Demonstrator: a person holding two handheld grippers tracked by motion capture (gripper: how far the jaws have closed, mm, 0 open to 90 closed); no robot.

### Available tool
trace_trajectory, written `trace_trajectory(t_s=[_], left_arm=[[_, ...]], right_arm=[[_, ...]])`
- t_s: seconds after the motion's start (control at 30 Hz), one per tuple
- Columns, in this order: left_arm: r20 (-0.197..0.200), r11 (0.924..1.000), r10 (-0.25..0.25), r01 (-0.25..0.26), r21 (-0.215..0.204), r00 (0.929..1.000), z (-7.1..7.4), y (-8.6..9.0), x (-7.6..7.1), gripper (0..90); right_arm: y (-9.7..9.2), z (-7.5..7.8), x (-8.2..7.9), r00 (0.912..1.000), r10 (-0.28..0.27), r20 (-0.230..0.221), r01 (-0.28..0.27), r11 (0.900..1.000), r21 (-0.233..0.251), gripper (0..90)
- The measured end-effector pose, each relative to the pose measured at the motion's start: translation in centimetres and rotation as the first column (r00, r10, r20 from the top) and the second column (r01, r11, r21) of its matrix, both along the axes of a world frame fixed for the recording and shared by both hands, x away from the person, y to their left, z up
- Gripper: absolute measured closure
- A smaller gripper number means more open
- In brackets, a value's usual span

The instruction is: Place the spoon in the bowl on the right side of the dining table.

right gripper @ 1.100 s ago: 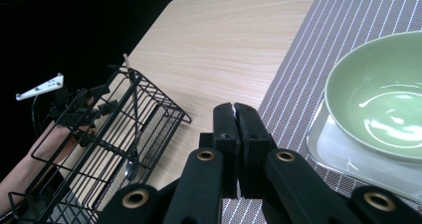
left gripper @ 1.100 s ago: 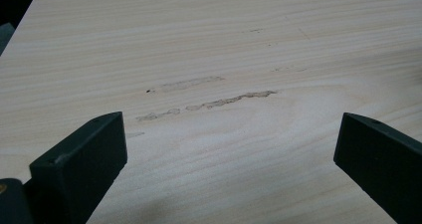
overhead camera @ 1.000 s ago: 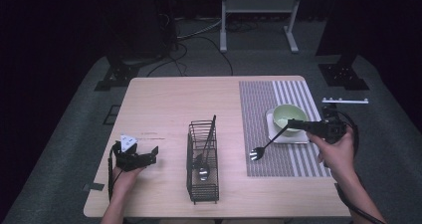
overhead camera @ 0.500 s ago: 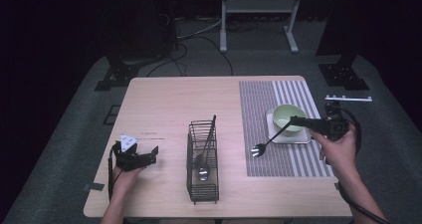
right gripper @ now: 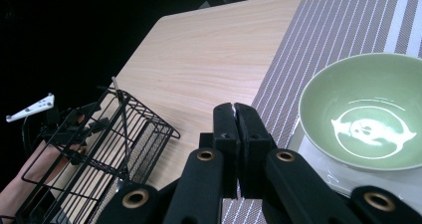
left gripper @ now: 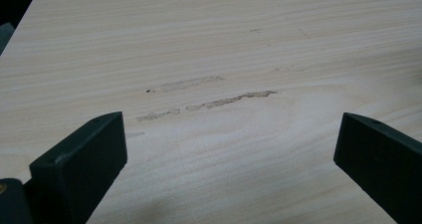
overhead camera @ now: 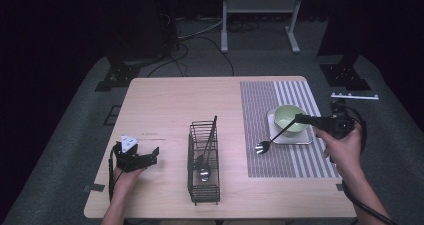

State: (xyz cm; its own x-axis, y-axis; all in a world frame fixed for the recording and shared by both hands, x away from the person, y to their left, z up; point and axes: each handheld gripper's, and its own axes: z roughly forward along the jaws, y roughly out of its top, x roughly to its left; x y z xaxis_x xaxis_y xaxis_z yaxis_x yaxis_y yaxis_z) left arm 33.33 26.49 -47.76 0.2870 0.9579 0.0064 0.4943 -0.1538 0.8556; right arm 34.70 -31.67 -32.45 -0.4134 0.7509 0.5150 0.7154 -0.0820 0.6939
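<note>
My right gripper (overhead camera: 299,118), its jaws pressed together, clamps the handle of a black fork (overhead camera: 272,137) above the striped placemat (overhead camera: 260,95) at the right end of the wooden table (overhead camera: 180,100); from above, the fork slants down and leftward from the jaw tips, its tines at the lower end over the mat, and I cannot tell whether they touch it. Just behind the fork's handle sits a pale green bowl (overhead camera: 289,116) on a white square coaster (overhead camera: 291,139), which lies on the mat. In the right gripper view the two black jaws meet edge to edge with no gap, the empty bowl (right gripper: 368,109) lies close on the right, and the fork itself is hidden below the jaws. Near the table's middle stands a black wire basket (overhead camera: 204,160) with a spoon (overhead camera: 204,172) lying inside and a dark utensil leaning up out of it. My left gripper (overhead camera: 145,155) rests at the table's left front, well apart from the basket, its jaws wide apart over bare, scuffed wood (left gripper: 219,99) with nothing between them.
</note>
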Motion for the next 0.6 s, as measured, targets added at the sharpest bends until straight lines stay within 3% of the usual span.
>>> trace_trajectory(t_s=[0.6], left_arm=[[0.002,1.0,-0.001,0.001,0.002,1.0,0.0,-0.02,-0.01,0.0]], right_arm=[[-0.73,0.42,0.57,0.9994,-0.035,0.007,0.035,0.9994,-0.004,88.2]])
